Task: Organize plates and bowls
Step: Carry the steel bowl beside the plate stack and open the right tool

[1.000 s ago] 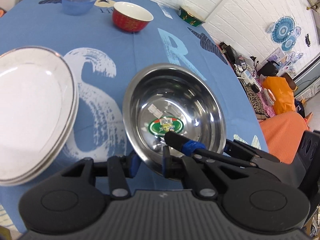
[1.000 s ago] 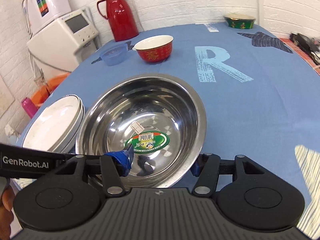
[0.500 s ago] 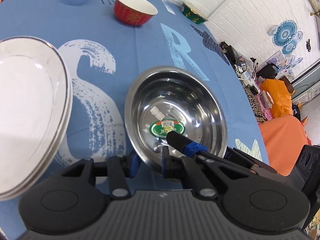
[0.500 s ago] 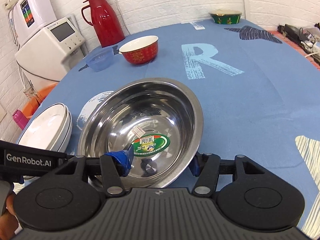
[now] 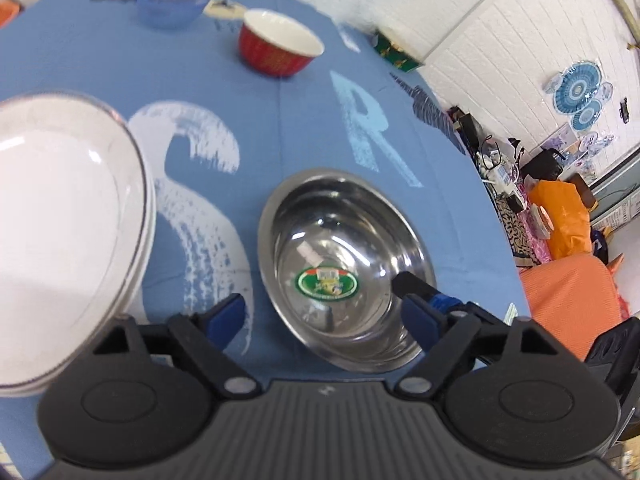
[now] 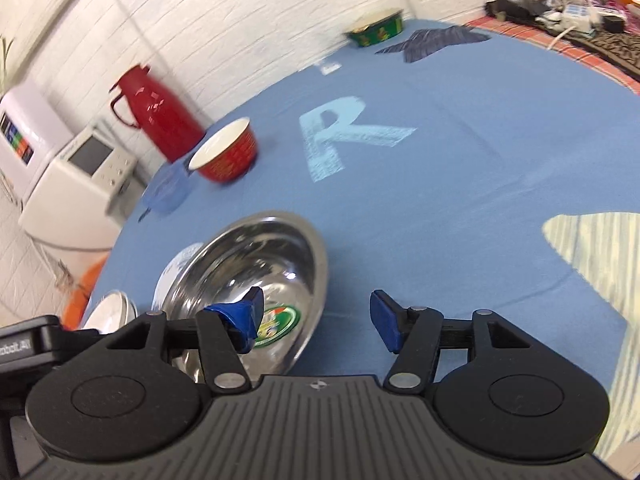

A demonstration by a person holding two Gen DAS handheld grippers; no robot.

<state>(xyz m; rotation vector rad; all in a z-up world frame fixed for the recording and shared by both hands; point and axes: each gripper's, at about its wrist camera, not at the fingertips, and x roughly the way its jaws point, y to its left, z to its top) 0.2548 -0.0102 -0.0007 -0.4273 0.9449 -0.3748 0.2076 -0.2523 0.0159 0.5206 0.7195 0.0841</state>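
The shiny round steel bowl has just been released, both the left claw and right claw now spread apart around it, freed for the next dish

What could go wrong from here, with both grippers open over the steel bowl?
1. The steel bowl lies near the table edge, so a clumsy regrasp may push it off.
2. The right gripper has one finger over the bowl's rim and could snag it when moving.
3. The left gripper is close to the white plates and may bump them.
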